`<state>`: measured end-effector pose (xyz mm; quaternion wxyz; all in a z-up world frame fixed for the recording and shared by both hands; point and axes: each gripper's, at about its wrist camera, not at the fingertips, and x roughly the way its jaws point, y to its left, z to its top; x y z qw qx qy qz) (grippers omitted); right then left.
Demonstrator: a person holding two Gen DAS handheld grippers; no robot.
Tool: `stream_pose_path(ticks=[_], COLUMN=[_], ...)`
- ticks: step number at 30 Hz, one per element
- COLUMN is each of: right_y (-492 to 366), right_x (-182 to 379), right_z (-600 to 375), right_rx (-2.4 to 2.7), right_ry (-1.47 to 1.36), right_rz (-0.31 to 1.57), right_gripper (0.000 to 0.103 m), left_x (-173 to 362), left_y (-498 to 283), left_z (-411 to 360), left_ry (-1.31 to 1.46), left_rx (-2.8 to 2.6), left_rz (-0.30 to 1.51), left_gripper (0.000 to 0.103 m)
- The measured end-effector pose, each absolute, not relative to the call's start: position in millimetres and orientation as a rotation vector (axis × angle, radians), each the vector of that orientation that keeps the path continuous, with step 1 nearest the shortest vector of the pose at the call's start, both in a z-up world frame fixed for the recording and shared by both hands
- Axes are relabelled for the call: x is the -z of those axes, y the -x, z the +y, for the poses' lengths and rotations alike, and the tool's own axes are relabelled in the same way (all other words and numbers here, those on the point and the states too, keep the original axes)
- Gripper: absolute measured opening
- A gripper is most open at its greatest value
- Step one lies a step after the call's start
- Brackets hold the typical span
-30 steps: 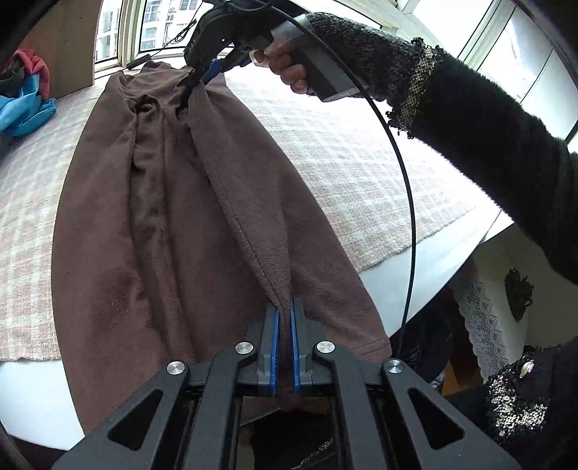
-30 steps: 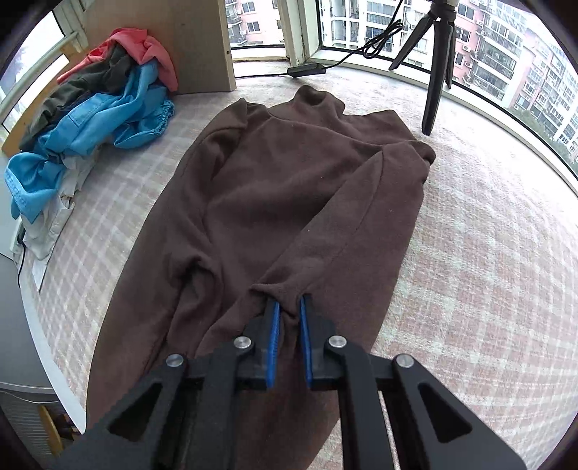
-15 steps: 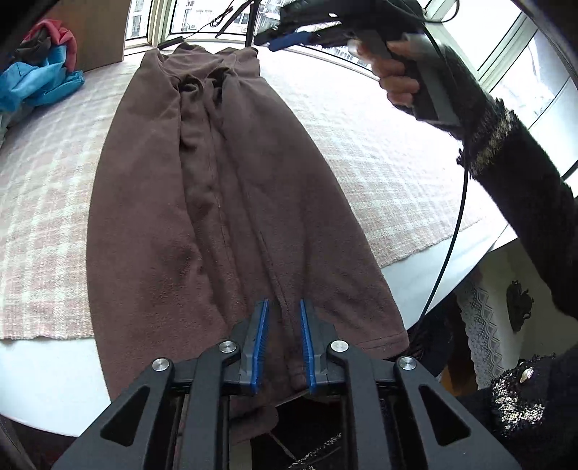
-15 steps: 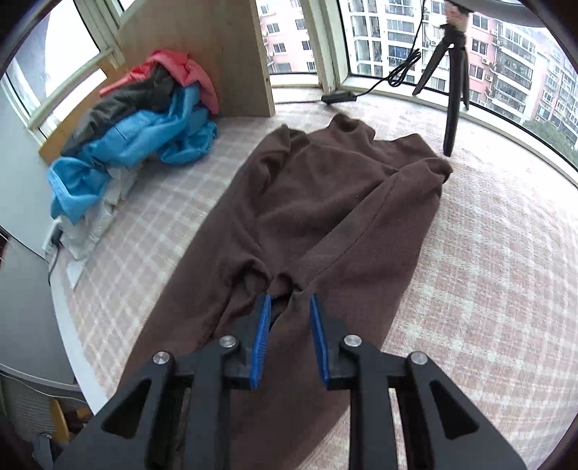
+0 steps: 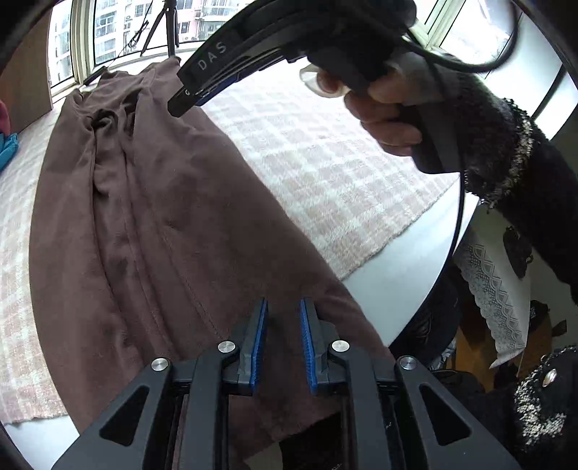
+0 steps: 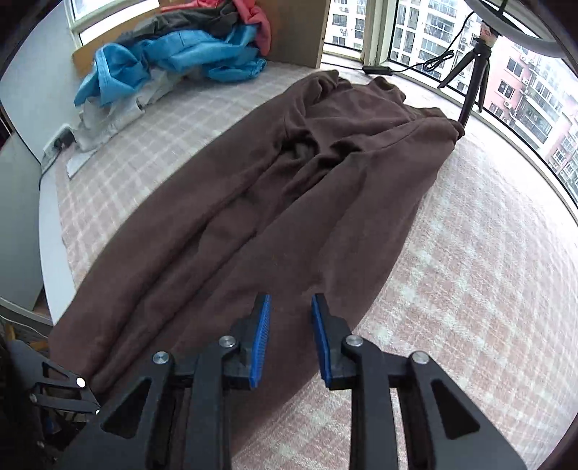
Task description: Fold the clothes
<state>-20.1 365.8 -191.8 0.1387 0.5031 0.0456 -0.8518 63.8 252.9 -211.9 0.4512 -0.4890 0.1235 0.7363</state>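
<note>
A long brown fleece garment (image 5: 151,224) (image 6: 289,202) lies lengthwise on the checked pink cloth, folded in along both sides with a rumpled dark crease near its far end. My left gripper (image 5: 283,311) hovers open over the garment's near hem, nothing between its blue pads. My right gripper (image 6: 290,307) is open above the garment's near half, also empty. In the left wrist view the right gripper (image 5: 180,103) hangs above the cloth, held by a hand (image 5: 383,112) in a black knit sleeve.
A pile of blue, red and grey clothes (image 6: 173,54) sits at the far left by a wooden board (image 6: 296,32). A small black tripod (image 6: 473,72) and a cable stand by the window. The white table edge (image 5: 393,278) drops off at right.
Both grippers were shut on folds of the brown garment one second ago; they have opened, let the fabric drop flat and pulled back. The right gripper has lifted and swung nearer.
</note>
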Motion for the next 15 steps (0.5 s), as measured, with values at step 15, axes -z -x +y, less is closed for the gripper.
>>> stream_pose_path(ticks=[15], right_y=[107], right_x=[203], right_z=[427], right_rx=[2.485], right_ry=[-1.509], right_rz=[-0.269], right_gripper=[0.023], left_x=[217], left_y=[-76], left_z=[236], left_ry=[1.26], left_rx=[-1.651], left_rz=[0.29], left_gripper=[0.021])
